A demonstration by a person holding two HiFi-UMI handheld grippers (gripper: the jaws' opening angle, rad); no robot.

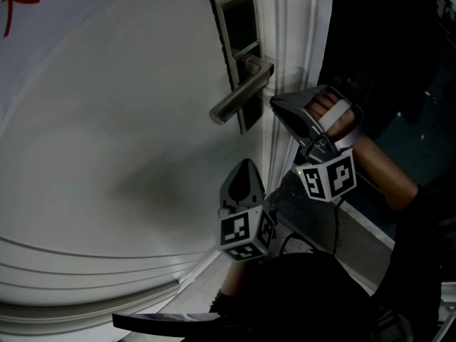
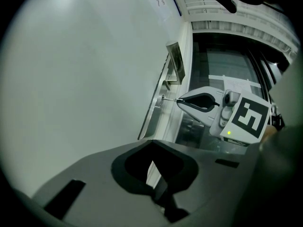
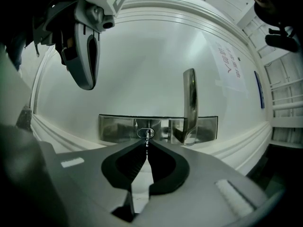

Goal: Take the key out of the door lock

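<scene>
A white panelled door [image 1: 107, 120] fills most of the view, with a metal lock plate [image 1: 239, 20] and lever handle [image 1: 239, 98] near its edge and a dark opening beyond. The right gripper [image 3: 147, 148] has its jaw tips pressed together on the thin key [image 3: 147, 138], which runs from the tips to the keyhole [image 3: 145, 133] in the plate, just beside the handle. The left gripper [image 1: 246, 166] sits lower, clear of the door, jaws together on nothing. A hand [image 1: 335, 114] grasps the right gripper, its forearm reaching in from the dark side
</scene>
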